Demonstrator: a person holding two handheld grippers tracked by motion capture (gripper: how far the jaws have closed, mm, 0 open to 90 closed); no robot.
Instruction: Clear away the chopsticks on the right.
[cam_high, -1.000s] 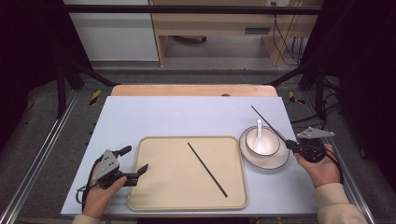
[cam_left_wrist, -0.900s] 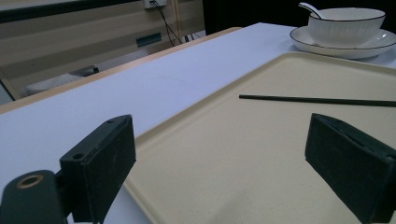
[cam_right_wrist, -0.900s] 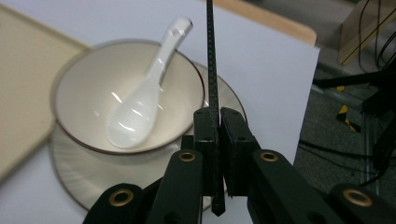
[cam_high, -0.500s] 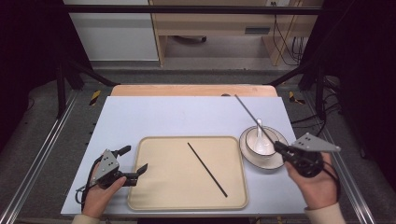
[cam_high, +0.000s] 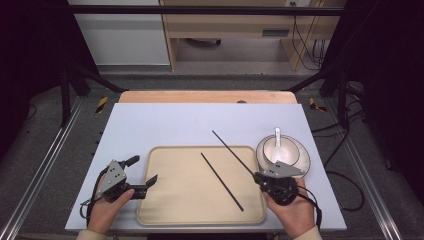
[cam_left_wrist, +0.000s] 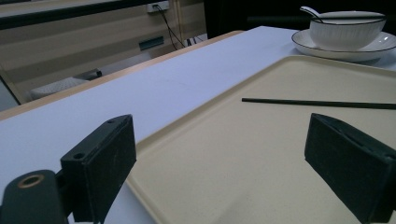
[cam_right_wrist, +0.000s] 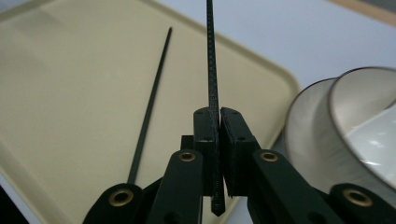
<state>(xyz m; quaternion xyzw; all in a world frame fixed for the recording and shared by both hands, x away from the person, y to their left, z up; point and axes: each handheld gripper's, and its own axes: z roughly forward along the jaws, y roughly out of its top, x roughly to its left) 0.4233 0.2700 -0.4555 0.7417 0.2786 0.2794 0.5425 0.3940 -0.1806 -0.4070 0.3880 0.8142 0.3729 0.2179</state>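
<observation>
Right claw (cam_high: 257, 176) clamped on a black chopstick (cam_high: 231, 148) near its butt end, jaws together on it in the right gripper view (cam_right_wrist: 214, 84), with a short stub poking out behind the pads. Stick held aloft, slanting up and away over the right edge of the tray (cam_high: 165, 210), tip above the table (cam_high: 165, 120) beyond the tray's far rim. Second chopstick (cam_high: 222, 181) flat on the tray, lying diagonally, well apart from the held one. Left claw (cam_high: 141, 174) wide apart, nothing between its jaws, resting at the tray's left edge. Bowl (cam_high: 292, 150) with spoon (cam_high: 277, 142) on a saucer, just right of the tray and close beside the right hand. Judged thin, light and stiff; ribbed surface gives the pads some bite, yet a round slim shaft likely to swivel or slip in a flat grip. End hold leaves a long lever, so tip apt to swing; grip nearer mid-length steadier for carrying, end grip better for laying down parallel to its mate. Bowl and spoon fragile; care advised with the trailing stub.
</observation>
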